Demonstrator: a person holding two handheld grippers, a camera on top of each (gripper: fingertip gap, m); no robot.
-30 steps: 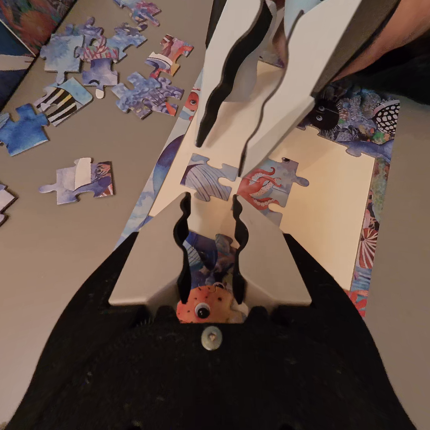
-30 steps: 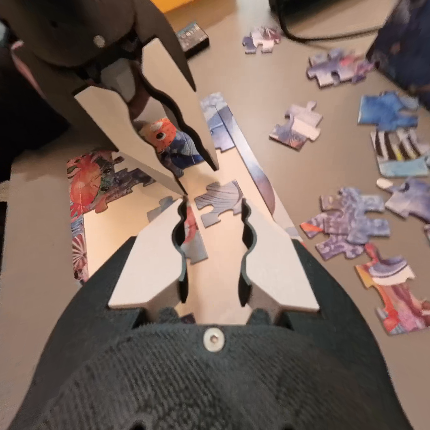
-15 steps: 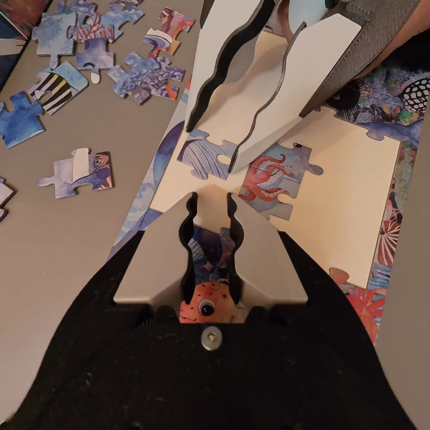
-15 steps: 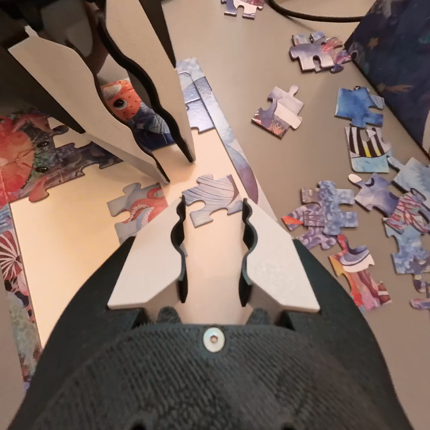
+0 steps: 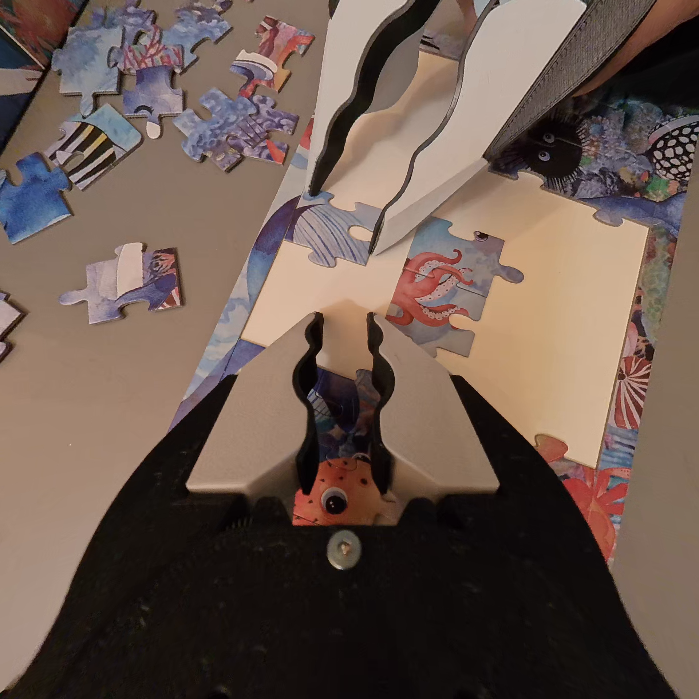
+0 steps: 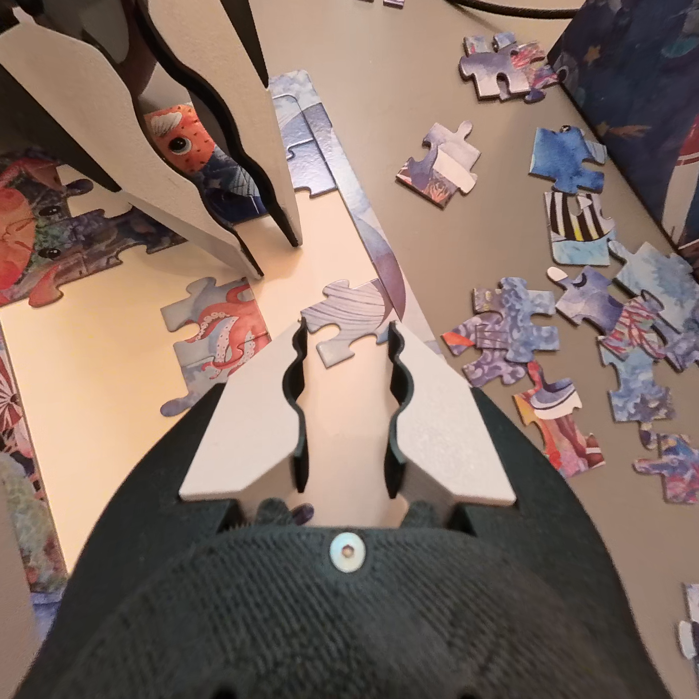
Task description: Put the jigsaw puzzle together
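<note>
The puzzle frame (image 5: 548,302) has a cream base and a partly filled picture border; it also shows in the right wrist view (image 6: 94,340). A blue striped piece (image 5: 325,234) lies flat on the base against the frame's blue border. My right gripper (image 6: 347,327) is open, its fingertips (image 5: 372,247) touching down at the striped piece (image 6: 348,317) on either side. An octopus piece (image 5: 438,287) lies loose on the base beside it. My left gripper (image 5: 344,321) is open and empty, low over the base, above placed pieces with an orange fish (image 5: 340,488).
Several loose pieces (image 5: 234,132) lie on the grey table (image 5: 113,416) beside the frame, also shown in the right wrist view (image 6: 510,333). A dark blue puzzle box (image 6: 624,94) stands beyond them. A black cable (image 6: 510,5) runs along the far edge.
The right gripper has slid the striped piece away from the octopus piece to the frame's blue border. The left gripper has drawn back a little and stays open.
</note>
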